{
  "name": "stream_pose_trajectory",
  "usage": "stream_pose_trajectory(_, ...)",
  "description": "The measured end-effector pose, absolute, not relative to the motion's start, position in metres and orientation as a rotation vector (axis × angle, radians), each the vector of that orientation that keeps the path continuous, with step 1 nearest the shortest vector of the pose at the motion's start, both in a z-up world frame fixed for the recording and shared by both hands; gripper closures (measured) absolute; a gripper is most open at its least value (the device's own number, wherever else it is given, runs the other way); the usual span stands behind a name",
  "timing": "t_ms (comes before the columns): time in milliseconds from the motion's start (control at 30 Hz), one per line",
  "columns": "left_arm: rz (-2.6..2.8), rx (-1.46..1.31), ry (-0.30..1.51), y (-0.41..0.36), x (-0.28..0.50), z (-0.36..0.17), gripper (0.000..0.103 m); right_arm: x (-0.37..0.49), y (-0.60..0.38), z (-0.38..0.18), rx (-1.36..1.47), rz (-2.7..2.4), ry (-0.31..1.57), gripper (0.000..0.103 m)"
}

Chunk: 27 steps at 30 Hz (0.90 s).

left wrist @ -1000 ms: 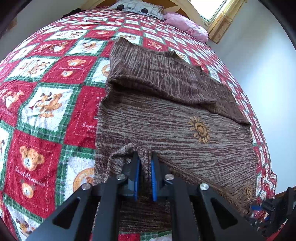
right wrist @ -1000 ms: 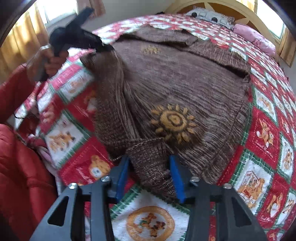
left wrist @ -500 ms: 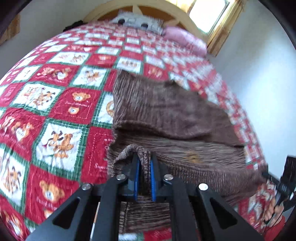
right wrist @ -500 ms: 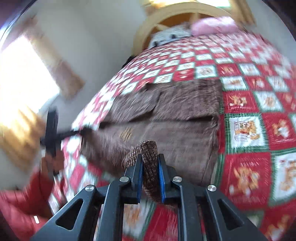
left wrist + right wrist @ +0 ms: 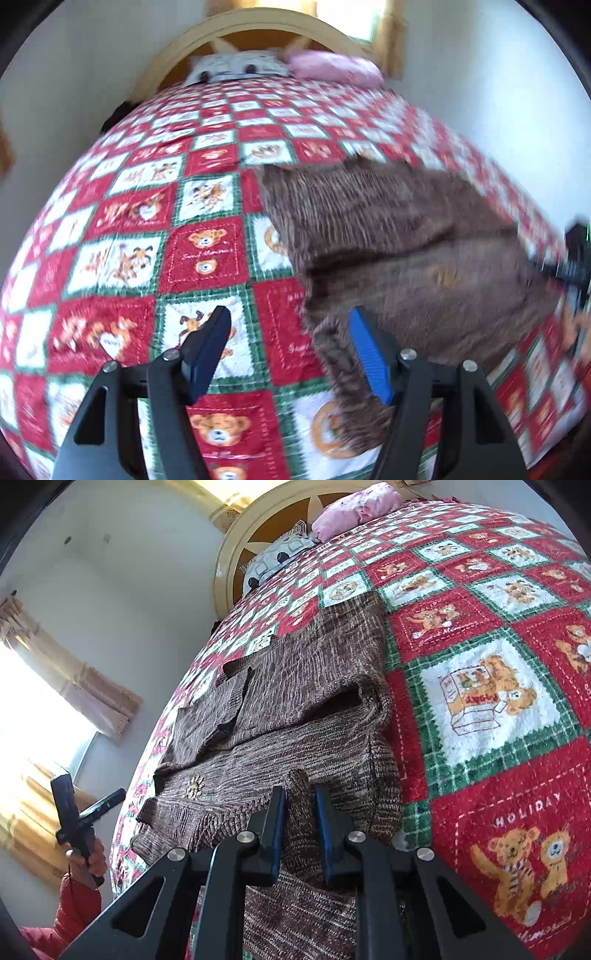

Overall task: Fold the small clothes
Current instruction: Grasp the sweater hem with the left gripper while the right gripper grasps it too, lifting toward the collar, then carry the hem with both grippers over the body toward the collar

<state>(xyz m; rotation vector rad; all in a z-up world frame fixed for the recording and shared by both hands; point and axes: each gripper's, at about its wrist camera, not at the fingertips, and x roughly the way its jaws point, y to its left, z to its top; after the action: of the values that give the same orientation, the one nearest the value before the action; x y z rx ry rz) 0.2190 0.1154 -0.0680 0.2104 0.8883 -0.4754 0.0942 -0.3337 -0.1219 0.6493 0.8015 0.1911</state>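
A brown knitted sweater (image 5: 406, 236) with small orange sun motifs lies on the bed, its lower part folded up over the body; it also shows in the right wrist view (image 5: 295, 709). My left gripper (image 5: 290, 325) is open and empty, with the sweater's left edge beside its right finger. In the right wrist view it shows at far left (image 5: 110, 799), off the sweater. My right gripper (image 5: 299, 805) is shut on a fold of the sweater's hem. In the left wrist view it (image 5: 543, 267) shows blurred at the right edge.
The bed carries a red, white and green teddy-bear quilt (image 5: 199, 251). A wooden headboard (image 5: 258, 29), a patterned grey pillow (image 5: 236, 68) and a pink pillow (image 5: 332, 66) are at the far end. Walls and curtained windows (image 5: 55, 709) surround it.
My left gripper has opened, let go of the sweater's hem and moved off to the left. My right gripper stays shut on the hem, which now lies further up over the sweater.
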Motion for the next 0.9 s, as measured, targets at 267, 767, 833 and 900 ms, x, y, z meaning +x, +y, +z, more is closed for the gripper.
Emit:
stream_pose_trajectory(267, -0.608, 0.833, 0.750, 0.065, 0.184, -0.106, 0.034, 0.090, -0.340, -0.127, 0.684, 0.198, 0.782, 0.086)
stream_pose_trajectory(767, -0.703, 0.172, 0.978, 0.063, 0.265, -0.113, 0.053, 0.086, -0.344, -0.130, 0.713, 0.183, 0.759, 0.086)
stream_pose_trajectory(833, -0.694, 0.197, 0.953, 0.061, 0.259, -0.114, 0.053, 0.087, -0.345, -0.130, 0.715, 0.182, 0.760, 0.086)
stream_pose_trajectory(900, -0.684, 0.223, 0.939, 0.054, 0.256, -0.114, 0.052, 0.087, -0.345, -0.129, 0.722, 0.179, 0.762, 0.086)
